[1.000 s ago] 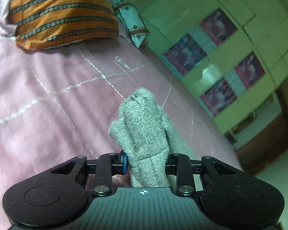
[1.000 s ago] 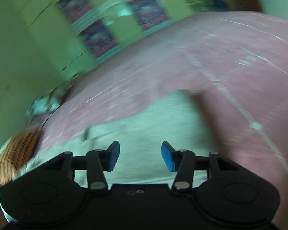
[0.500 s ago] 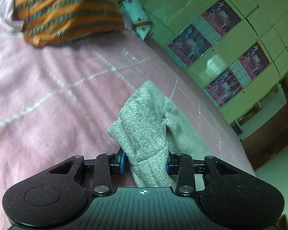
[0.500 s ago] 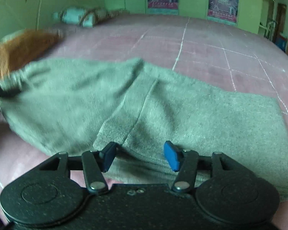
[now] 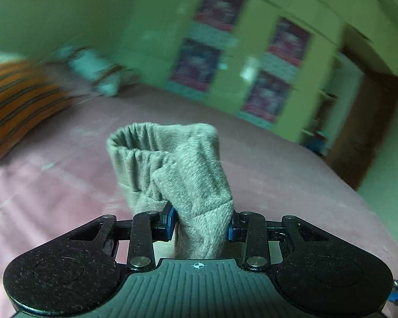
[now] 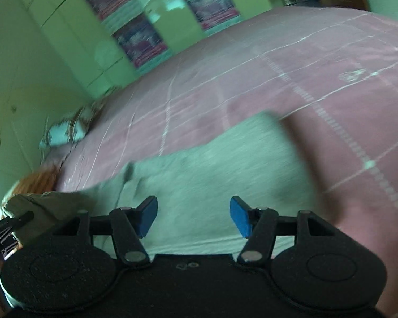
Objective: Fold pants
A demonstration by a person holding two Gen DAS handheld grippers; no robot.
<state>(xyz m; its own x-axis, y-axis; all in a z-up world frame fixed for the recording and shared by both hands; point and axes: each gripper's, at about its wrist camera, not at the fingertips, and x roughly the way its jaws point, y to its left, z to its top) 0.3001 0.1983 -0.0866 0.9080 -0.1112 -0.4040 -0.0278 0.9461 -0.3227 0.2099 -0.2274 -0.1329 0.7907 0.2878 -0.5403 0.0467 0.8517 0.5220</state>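
The grey knit pants (image 5: 177, 169) are bunched up in my left gripper (image 5: 200, 224), which is shut on them near the elastic waistband and holds that end above the pink bedspread. In the right wrist view the rest of the pants (image 6: 225, 169) lies spread flat on the bed, blurred by motion. My right gripper (image 6: 193, 217) is open and empty, its blue pads just above the near part of the fabric. The left gripper (image 6: 8, 225) with its bunch of cloth shows at the left edge of the right wrist view.
The pink bedspread (image 6: 318, 79) with white stitched lines covers the bed. An orange striped pillow (image 5: 13, 106) and a light blue pillow (image 5: 92, 71) lie at the head. Green cupboards with posters (image 5: 265, 79) stand beyond the bed, and a doorway (image 5: 363, 127) is at the right.
My left gripper has lifted and swung with the pants, so the waistband now opens upward. My right gripper has tilted and moved over the spread fabric, still open.
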